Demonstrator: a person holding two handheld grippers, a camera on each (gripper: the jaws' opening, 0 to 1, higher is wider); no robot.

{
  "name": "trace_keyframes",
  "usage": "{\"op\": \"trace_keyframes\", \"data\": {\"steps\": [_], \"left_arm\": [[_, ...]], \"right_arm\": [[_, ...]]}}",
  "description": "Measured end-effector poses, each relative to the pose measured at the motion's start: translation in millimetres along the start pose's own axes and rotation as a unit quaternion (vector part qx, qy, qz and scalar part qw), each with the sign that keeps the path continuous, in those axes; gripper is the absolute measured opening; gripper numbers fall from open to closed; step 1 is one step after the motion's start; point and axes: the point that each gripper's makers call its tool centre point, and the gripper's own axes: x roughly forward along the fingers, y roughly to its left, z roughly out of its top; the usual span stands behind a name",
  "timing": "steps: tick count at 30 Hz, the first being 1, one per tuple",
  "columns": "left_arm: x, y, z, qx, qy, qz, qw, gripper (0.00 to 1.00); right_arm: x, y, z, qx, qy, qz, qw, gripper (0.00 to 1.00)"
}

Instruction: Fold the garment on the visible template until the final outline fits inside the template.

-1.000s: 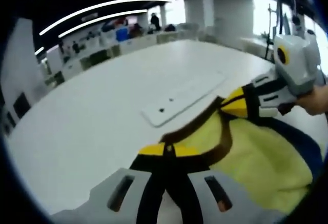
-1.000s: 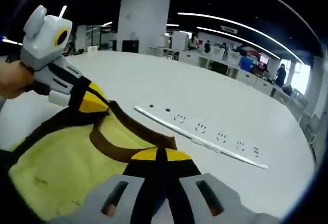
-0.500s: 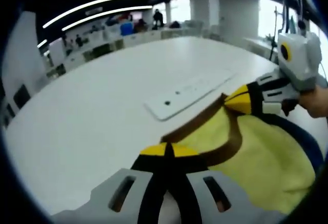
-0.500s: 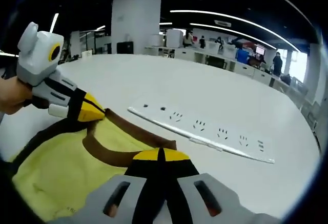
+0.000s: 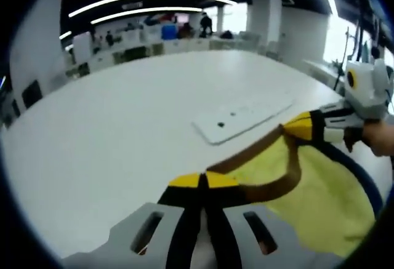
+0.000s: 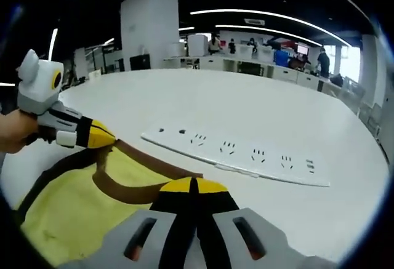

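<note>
Left gripper [image 5: 201,181] and right gripper [image 6: 192,187] fingers clenched on yellow garment's [image 6: 80,204] brown edge. Stretched above white bench [image 5: 111,127], near power strip [image 6: 237,155].

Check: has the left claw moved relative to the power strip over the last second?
Yes. In the right gripper view the left claw, shut on the garment's brown band, has pulled away from the power strip on the table; the band is stretched longer.

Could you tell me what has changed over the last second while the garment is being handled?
The two tools have drawn apart, pulling the brown collar edge of the yellow garment straighter between them. Left tool and right tool both stay shut on the garment; the power strip stays put.
</note>
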Motion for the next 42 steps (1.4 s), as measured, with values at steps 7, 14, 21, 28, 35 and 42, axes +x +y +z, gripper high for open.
{"op": "trace_keyframes", "data": {"steps": [7,14,21,28,35,42], "left_arm": [[1.1,-0.2,-0.5,0.000,-0.002,0.005,1.0000,0.00],[0.2,0.8,0.2,0.019,0.000,0.010,0.9998,0.00],[-0.8,-3.3,0.9,0.030,-0.003,0.010,0.9995,0.00],[-2.3,-1.1,0.5,0.047,0.011,0.012,0.9988,0.00],[-17.7,6.0,5.7,0.026,-0.003,0.018,0.9995,0.00],[-27.8,9.4,12.2,0.029,-0.017,0.029,0.9990,0.14]], "right_arm": [[1.3,-0.6,-0.7,-0.012,0.000,0.003,0.9999,0.01],[-1.1,2.0,-0.6,-0.015,-0.003,-0.002,0.9999,0.01],[-2.2,2.8,-0.6,-0.021,-0.006,-0.001,0.9998,0.01],[-2.5,4.7,0.6,-0.017,-0.005,0.003,0.9998,0.01],[-6.1,5.8,6.2,-0.020,-0.016,-0.001,0.9997,0.17],[-15.3,12.8,10.0,-0.029,-0.018,-0.001,0.9994,0.18]]}}
